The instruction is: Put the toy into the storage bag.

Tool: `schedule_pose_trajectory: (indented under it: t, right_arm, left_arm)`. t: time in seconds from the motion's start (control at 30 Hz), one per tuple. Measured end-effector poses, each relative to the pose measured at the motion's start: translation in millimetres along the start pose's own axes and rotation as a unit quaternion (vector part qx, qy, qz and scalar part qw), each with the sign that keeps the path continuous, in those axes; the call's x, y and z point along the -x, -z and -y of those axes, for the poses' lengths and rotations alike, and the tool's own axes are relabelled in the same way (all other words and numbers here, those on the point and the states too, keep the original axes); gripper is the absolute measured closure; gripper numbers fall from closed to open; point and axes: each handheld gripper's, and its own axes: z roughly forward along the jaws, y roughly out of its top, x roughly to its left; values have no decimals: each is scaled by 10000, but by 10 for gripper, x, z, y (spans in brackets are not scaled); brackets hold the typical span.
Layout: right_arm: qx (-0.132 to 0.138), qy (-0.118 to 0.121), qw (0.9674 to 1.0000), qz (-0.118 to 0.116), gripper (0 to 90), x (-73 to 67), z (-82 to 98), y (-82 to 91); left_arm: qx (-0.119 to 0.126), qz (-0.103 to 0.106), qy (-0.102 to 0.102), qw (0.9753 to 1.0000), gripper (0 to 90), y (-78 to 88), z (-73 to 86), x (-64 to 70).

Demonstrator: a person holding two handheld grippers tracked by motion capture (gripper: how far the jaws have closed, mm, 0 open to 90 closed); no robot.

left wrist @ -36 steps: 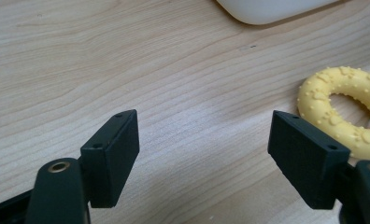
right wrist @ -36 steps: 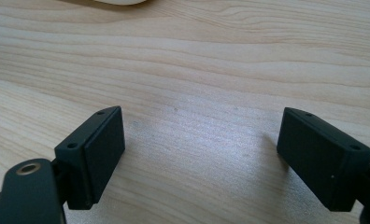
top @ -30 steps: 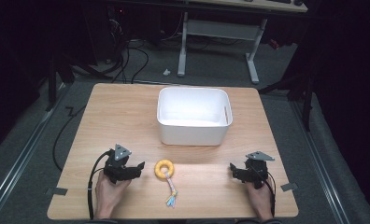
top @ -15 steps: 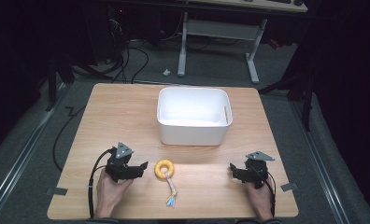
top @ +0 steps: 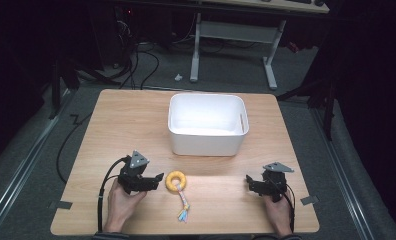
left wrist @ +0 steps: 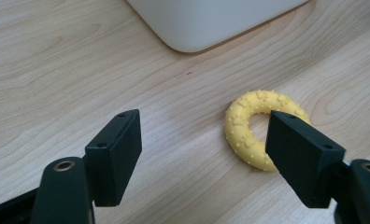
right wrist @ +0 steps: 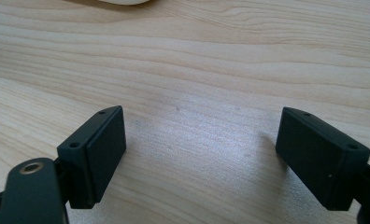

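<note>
White bin (top: 206, 142), contents unclear

a white plastic bin (top: 206, 125) stands upright near the middle of a light wooden table (top: 131, 120), its open top showing a bare white floor. beyond the table's far edge, black cables (top: 146, 60) trail over grey carpet (top: 226, 80) beside the white legs of a desk (top: 233, 35). strips of grey tape (top: 60, 204) mark the table's near corners. a rounded corner of the bin (left wrist: 211, 21) sits on the pale woodgrain.
</note>
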Motion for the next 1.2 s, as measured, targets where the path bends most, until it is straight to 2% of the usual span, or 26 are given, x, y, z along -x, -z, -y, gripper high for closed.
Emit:
schedule_pose_trajectory:
  t: [0.1,0.2,0.3,0.33,0.53,0.63,0.67,0.83,0.9,1.2]
  right_arm:
    - [0,-1,10000,0,161,0,0,0]
    - [0,-1,10000,1,161,0,0,0]
    - [0,-3,10000,1,161,0,0,0]
    - [1,2,10000,2,161,0,0,0]
    - [3,12,10000,-2,161,1,1,0]
    - [1,14,10000,-3,161,0,2,1]
    - [0,15,10000,-3,161,0,2,2]
    - [1,16,10000,-4,161,0,3,2]
    - [0,15,10000,-8,161,-1,3,2]
    - [1,17,10000,-5,161,0,3,2]
  left_arm:
    - [-2,14,-71,10000,292,-16,-42,29]
    - [-43,190,-89,9998,334,-57,-75,65]
    - [-103,200,-146,9996,344,-88,-87,97]
    - [-184,297,-186,9992,348,-123,-107,122]
    - [-239,362,-278,9987,362,-183,-156,188]
    - [-270,351,-269,9987,367,-203,-167,200]
    - [-321,282,-321,9986,372,-225,-177,215]
    - [-456,276,-377,9979,385,-277,-187,234]
    - [-577,252,-466,9969,393,-323,-191,255]
    - [-849,259,-541,9946,431,-458,-188,285]
